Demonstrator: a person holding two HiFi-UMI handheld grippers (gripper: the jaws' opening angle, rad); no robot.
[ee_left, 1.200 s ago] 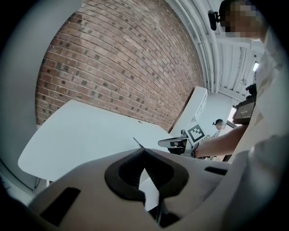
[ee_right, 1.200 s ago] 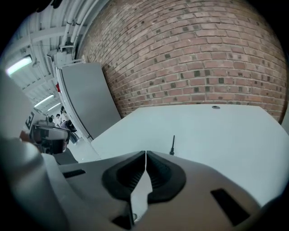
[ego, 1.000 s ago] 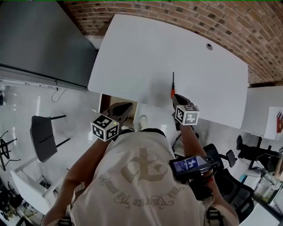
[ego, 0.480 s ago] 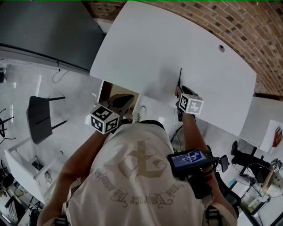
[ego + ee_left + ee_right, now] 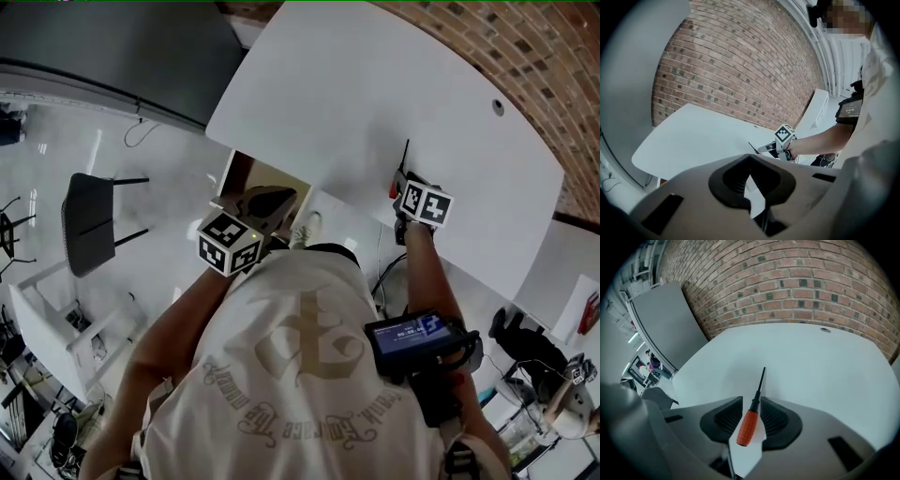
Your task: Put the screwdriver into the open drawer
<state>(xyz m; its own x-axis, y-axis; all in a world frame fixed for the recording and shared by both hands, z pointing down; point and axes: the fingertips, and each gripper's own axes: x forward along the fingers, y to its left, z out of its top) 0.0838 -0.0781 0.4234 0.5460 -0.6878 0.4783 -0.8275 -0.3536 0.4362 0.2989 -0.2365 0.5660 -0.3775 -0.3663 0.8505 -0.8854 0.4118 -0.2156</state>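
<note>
Right claw (image 5: 751,399) jaws just opened, apart around orange-handled screwdriver (image 5: 748,425) lying on white surface (image 5: 811,366), lower centre | left claw (image 5: 750,159) closed, empty.

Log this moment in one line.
right gripper: jaws just opened, astride screwdriver | screwdriver: on table, ungripped | left gripper: shut, empty, at drawer | drawer: open
</note>
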